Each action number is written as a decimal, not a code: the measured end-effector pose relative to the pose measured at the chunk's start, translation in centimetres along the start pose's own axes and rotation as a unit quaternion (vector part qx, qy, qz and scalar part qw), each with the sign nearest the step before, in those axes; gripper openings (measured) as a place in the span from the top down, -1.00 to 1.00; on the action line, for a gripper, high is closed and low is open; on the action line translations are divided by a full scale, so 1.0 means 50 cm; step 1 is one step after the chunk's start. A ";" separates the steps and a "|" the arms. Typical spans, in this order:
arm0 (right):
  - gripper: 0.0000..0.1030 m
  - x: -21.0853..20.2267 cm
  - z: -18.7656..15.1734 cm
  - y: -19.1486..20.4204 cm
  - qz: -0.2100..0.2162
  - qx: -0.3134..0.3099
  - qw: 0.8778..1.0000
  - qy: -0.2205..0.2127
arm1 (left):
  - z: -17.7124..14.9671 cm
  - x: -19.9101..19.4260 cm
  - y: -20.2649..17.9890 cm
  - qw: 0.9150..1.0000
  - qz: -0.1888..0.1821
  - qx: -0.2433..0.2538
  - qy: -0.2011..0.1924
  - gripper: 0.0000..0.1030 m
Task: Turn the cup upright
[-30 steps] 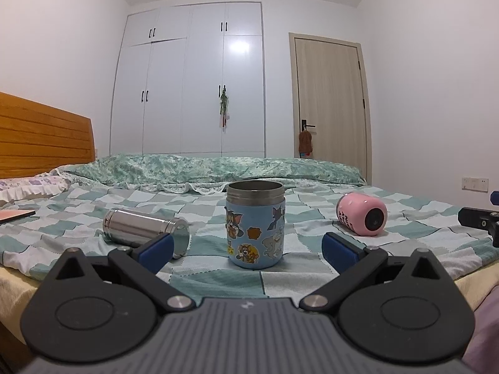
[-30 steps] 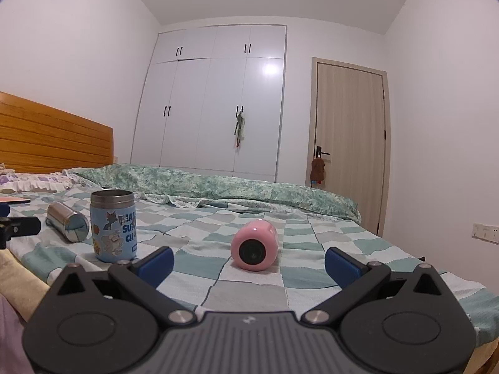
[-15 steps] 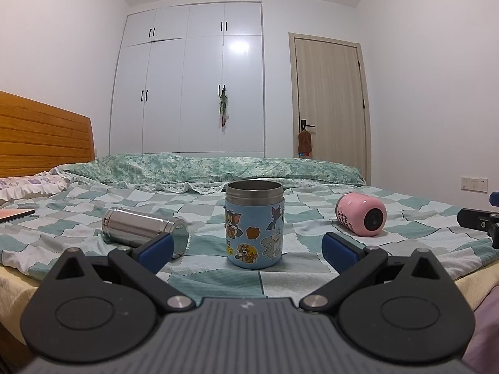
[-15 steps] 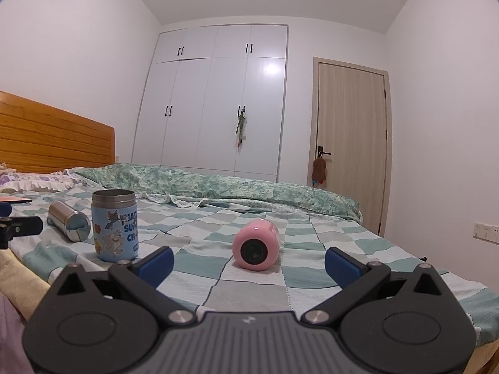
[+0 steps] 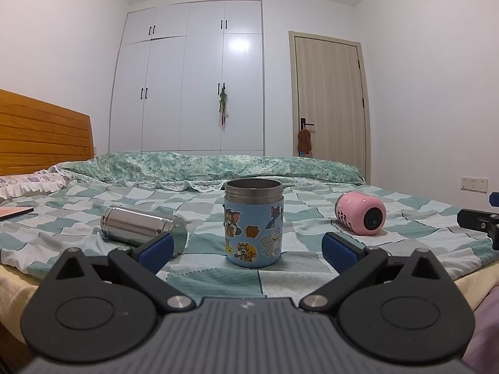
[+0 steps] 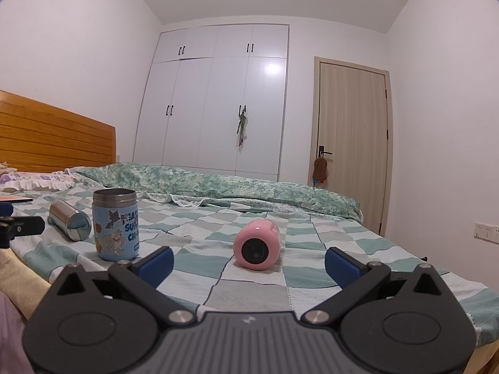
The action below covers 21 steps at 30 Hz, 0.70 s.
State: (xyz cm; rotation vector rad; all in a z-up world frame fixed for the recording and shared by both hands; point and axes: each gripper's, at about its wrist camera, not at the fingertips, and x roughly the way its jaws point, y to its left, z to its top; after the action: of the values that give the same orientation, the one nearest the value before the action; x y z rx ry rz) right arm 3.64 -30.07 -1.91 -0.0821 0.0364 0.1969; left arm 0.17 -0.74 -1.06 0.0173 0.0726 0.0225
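A blue cartoon cup (image 5: 253, 222) (image 6: 115, 225) stands upright on the checked bed cover. A steel cup (image 5: 142, 226) (image 6: 66, 220) lies on its side to its left. A pink cup (image 5: 361, 217) (image 6: 257, 244) lies on its side to the right, its round end towards me. My left gripper (image 5: 248, 249) is open and empty, just short of the blue cup. My right gripper (image 6: 249, 261) is open and empty, facing the pink cup from a short way off. Each gripper's tip shows at the edge of the other's view.
The bed (image 5: 296, 277) has a wooden headboard (image 5: 40, 137) at left and a rolled green quilt (image 5: 218, 165) along the back. A flat reddish object (image 5: 14, 213) lies at far left. White wardrobe (image 5: 199, 78) and a door (image 5: 330, 103) stand behind.
The right wrist view has shifted slightly, with the cups a little further right in it. The left gripper and the cups have not visibly moved.
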 end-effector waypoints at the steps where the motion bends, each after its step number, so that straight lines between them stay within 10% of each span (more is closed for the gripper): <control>1: -1.00 0.000 0.000 0.000 0.000 0.000 1.000 0.000 | 0.000 0.000 0.000 1.000 0.000 0.000 0.000 -1.00; 21: -1.00 -0.001 0.000 0.001 0.001 -0.001 1.000 -0.001 | -0.001 0.000 -0.011 1.000 -0.005 -0.002 -0.002 -1.00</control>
State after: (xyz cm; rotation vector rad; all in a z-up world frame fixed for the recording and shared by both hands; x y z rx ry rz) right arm 3.58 -30.03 -1.90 -0.0842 0.0351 0.1980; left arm 0.19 -1.31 -1.14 0.0136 0.0686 0.0120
